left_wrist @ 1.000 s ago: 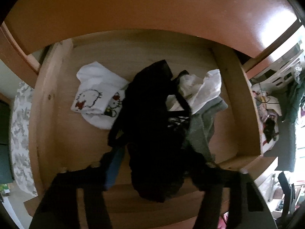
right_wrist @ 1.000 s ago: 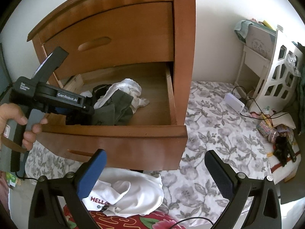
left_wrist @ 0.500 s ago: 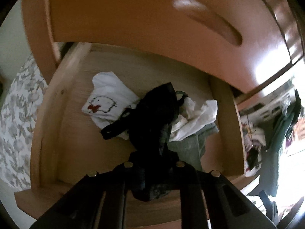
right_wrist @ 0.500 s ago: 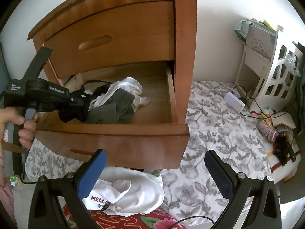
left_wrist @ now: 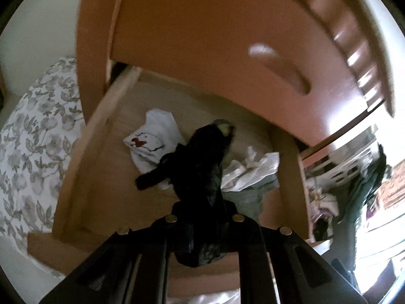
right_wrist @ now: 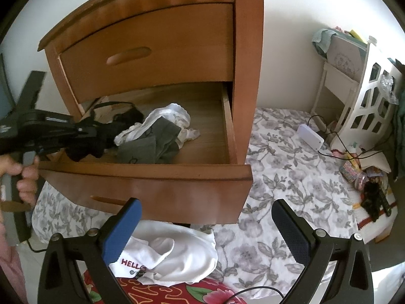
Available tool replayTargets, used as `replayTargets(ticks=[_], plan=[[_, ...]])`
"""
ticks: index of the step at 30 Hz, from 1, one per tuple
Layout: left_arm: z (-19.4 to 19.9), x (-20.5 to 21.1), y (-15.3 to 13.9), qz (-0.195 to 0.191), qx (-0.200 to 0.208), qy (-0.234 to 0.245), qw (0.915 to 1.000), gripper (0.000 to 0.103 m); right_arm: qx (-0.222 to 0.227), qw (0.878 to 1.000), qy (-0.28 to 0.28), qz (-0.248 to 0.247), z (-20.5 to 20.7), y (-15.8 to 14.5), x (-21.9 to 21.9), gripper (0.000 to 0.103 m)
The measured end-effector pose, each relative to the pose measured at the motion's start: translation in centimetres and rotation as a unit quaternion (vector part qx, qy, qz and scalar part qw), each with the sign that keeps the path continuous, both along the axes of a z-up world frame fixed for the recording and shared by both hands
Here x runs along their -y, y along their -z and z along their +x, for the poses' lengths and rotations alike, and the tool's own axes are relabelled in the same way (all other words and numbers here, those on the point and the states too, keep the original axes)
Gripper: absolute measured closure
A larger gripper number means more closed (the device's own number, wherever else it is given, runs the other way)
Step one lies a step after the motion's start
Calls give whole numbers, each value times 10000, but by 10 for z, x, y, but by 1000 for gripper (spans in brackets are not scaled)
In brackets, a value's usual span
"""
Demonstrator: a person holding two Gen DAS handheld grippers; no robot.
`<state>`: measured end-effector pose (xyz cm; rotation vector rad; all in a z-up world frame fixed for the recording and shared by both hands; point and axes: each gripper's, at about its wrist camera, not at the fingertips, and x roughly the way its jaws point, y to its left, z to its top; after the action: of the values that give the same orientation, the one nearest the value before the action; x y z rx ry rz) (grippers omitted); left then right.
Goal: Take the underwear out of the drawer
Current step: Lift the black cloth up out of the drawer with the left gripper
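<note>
Since a second ago the left tool (right_wrist: 83,133) has clamped down from wide open and drawn back toward the near left corner of the drawer (right_wrist: 152,174), lifting a little and rolling as it went; the right tool (right_wrist: 206,228) has not budged. Now the left tool's jaws are closed tight on the black underwear (left_wrist: 202,167), a bunch of cloth pinched between them with a dark lump hanging just below the fingertips. From the left wrist view the garment stretches away from the tool toward the far side of the drawer, its long axis running near to far, with one strap-like end trailing off to the left over the white printed piece (left_wrist: 152,139). Most of it seems to be up off the drawer floor, but its far end is above the pile of white cloth (right_wrist: 172,116) and grey cloth (right_wrist: 152,147), so I judge it is not yet clear of the drawer. Gripping one end lets the rest drape free and peel off the heap rather than drag it along. The right tool hangs wide open with nothing between its blue pads, low in front of the drawer face, over a white shirt (right_wrist: 172,253) lying on the bed (right_wrist: 291,177), probably kept out of the way while the left does the pulling.
</note>
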<state>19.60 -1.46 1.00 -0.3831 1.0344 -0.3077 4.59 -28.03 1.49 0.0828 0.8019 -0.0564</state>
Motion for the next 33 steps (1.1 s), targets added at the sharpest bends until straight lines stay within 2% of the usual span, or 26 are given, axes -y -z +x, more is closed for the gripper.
replayTargets(ticks=[6, 13, 33], plan=[[-25, -11, -22, -189, 496, -119, 9985, 91, -12, 10000, -50, -23, -1, -1, -4, 0], [-53, -19, -61, -344, 1174, -110, 9924, 91, 53, 9999, -71, -50, -5, -6, -8, 0], [-114, -30, -132, -599, 2089, 21, 9761, 91, 261, 9995, -160, -48, -18, -22, -13, 0]])
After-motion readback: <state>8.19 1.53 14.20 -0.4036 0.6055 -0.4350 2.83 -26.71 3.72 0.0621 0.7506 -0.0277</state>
